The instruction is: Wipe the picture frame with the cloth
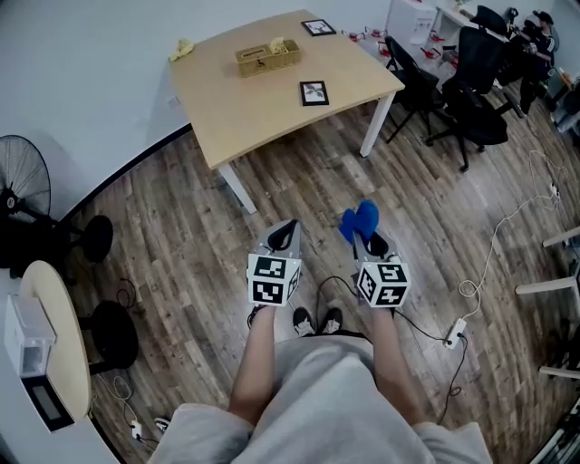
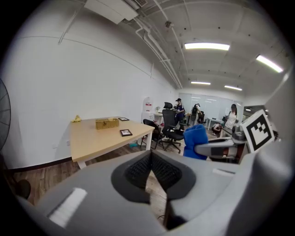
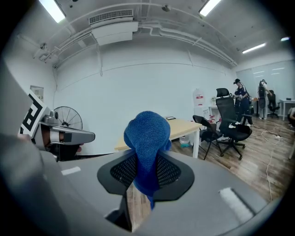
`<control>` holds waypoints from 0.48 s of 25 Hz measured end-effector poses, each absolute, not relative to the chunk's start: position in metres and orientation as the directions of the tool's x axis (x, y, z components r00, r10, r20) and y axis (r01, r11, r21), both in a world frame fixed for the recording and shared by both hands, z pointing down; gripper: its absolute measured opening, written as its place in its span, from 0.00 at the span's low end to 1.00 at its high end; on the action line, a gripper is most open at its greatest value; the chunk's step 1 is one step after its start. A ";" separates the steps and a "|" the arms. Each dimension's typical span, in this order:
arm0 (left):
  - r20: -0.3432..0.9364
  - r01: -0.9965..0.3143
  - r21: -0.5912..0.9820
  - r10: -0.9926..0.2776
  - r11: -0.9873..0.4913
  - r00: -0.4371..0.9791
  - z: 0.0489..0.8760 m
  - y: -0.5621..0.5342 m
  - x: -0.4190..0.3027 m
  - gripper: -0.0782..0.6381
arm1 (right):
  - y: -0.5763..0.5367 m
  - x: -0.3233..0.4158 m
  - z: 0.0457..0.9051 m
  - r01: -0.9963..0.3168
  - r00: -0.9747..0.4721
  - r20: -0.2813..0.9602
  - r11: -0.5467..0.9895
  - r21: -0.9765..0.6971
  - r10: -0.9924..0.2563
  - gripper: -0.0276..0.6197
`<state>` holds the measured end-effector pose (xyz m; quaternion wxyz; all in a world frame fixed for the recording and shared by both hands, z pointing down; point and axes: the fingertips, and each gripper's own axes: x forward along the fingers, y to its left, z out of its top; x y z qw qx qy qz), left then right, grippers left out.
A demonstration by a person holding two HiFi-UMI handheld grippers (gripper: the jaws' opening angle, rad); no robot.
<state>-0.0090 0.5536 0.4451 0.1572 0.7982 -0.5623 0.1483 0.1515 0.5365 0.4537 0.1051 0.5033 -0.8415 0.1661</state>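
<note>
A blue cloth (image 1: 361, 220) (image 3: 147, 140) (image 2: 195, 141) is bunched between the jaws of my right gripper (image 1: 364, 237) (image 3: 146, 173), which is shut on it. My left gripper (image 1: 285, 237) (image 2: 150, 169) is shut with nothing in it. Both are held over the wooden floor, well short of the light wooden table (image 1: 245, 100) (image 2: 92, 138). A small black picture frame (image 1: 314, 92) (image 2: 126, 132) lies flat near the table's near right edge. A second frame (image 1: 318, 27) (image 2: 123, 119) lies at the far right corner.
On the table stand a yellow wicker box (image 1: 267, 56) (image 2: 107, 123) and a yellow rag (image 1: 182, 49). Black office chairs (image 1: 453, 86) stand to the right. A black fan (image 1: 23, 195) and a round side table (image 1: 54, 335) are on the left. A cable and power strip (image 1: 456, 331) lie on the floor.
</note>
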 end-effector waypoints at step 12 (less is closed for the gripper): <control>0.400 -0.935 0.092 -0.847 -0.343 0.351 0.445 0.525 -0.047 0.18 | 0.514 0.129 0.457 -0.895 -0.444 0.326 0.397 -0.202 -0.834 0.18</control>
